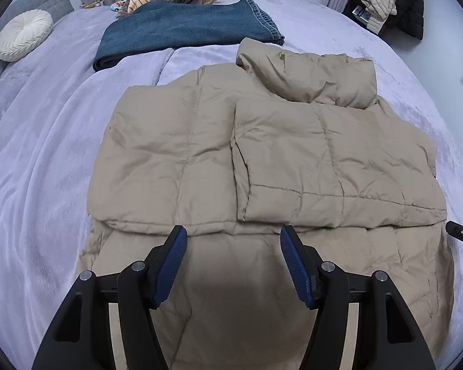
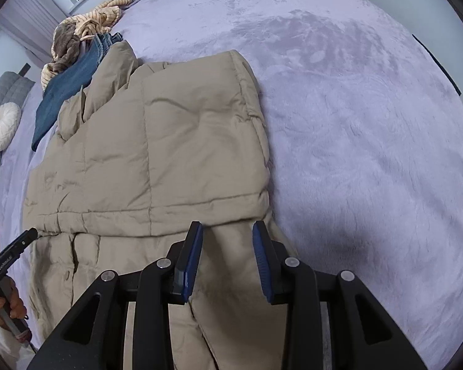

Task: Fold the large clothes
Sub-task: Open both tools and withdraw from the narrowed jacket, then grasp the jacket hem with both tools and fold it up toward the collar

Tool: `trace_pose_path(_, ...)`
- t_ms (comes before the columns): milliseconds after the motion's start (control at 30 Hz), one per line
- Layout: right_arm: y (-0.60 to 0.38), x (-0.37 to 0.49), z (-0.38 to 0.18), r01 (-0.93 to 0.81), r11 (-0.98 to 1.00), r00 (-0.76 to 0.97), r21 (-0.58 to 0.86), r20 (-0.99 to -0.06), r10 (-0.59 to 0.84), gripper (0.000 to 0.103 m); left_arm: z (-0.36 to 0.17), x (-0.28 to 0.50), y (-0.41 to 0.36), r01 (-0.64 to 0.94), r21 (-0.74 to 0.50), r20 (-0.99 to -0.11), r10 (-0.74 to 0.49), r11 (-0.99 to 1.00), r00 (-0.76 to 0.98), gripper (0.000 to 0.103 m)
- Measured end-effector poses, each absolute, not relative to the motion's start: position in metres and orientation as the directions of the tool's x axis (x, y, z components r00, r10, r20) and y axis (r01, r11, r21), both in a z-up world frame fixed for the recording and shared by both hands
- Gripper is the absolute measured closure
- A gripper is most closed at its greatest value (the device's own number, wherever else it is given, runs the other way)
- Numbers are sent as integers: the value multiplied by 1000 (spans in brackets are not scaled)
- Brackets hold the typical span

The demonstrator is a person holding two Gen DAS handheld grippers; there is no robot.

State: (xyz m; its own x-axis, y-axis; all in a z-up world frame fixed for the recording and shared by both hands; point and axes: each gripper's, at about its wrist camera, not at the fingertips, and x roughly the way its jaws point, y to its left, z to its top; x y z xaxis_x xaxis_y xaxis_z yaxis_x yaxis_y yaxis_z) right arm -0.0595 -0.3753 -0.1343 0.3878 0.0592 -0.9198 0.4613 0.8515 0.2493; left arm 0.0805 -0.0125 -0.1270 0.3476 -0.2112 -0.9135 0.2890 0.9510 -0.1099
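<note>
A tan quilted puffer jacket (image 1: 262, 160) lies partly folded on the lavender plush bed (image 1: 46, 169), its upper half doubled over the lower part. The left hand-held gripper (image 1: 234, 240) hovers above the fold edge with its blue-padded jaws apart and empty. The right hand-held gripper (image 2: 227, 234) also stands open; jacket fabric shows between its pads (image 2: 262, 256), seemingly below them rather than pinched. Folded blue denim jeans (image 1: 182, 30) lie beyond the jacket.
</note>
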Motion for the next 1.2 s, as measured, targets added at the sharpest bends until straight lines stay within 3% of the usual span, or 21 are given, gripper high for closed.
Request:
trace_pose_path(333,-365,-111,-109,484,812,387,325,-912,134,46,-92,32,-18,267,-141,-924,-223,953,311,39)
trace_pose_path(400,-364,-120,-106,483,811,384,330,-912,143,43,-85,22,-17,255,-147,-924,-224,956,309,22)
trace_pose_path(433,-363,-124,-104,484,809,383,333,-912,146,40,-81,17,-17,248,-142,-921,-220,958,321,1)
trace_pose_path(467,-362,-129,-102,483,808,384,338,-911,151,39,-76,12,-16,241,-131,-914,-211,962,346,0)
trace_pose_path(767,-361,-154,-90,465,807,374,365,-907,195,32,-56,-27,-17,210,-96,-928,-164,973,336,0)
trace_pose_path(833,-359,-159,-90,460,804,370,377,-905,212,21,-57,-36,-17,204,-88,-935,-152,975,321,0)
trace_pose_path(1200,-329,-177,-96,454,789,340,414,-899,277,21,-65,-74,4,176,-68,-963,-111,982,245,0)
